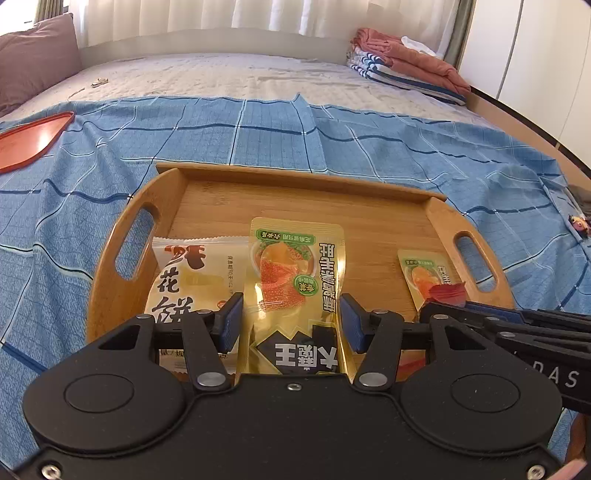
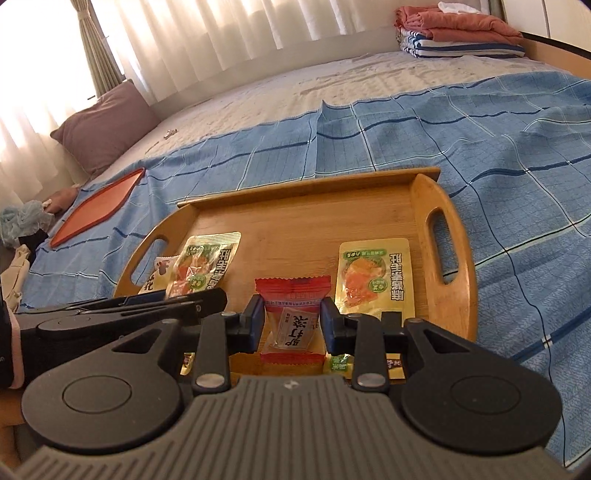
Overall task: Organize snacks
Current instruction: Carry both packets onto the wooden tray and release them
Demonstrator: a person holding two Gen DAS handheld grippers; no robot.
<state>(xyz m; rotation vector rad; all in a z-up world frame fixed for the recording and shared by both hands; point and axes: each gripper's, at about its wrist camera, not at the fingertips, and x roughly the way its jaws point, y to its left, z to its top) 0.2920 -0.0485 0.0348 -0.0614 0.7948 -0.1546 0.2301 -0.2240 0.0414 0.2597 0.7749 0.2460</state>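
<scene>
My left gripper (image 1: 291, 325) is shut on a gold snack packet (image 1: 295, 280), which stands up between its blue pads over the wooden tray (image 1: 295, 177). My right gripper (image 2: 293, 325) is shut on a small red snack packet (image 2: 291, 321) just above the same wooden tray (image 2: 306, 184). The two grippers hang side by side at the tray's near edge. A white packet with black characters (image 1: 184, 280) lies in the tray at the left. A second gold packet (image 2: 373, 280) lies flat at the right. More small packets (image 2: 336, 363) lie half hidden under the right gripper.
The tray rests on a blue checked sheet (image 1: 332, 133) spread over a bed. A flat red tray (image 2: 96, 210) lies to the far left on the sheet. A mauve pillow (image 2: 103, 125) and folded clothes (image 2: 458, 33) sit at the bed's far side.
</scene>
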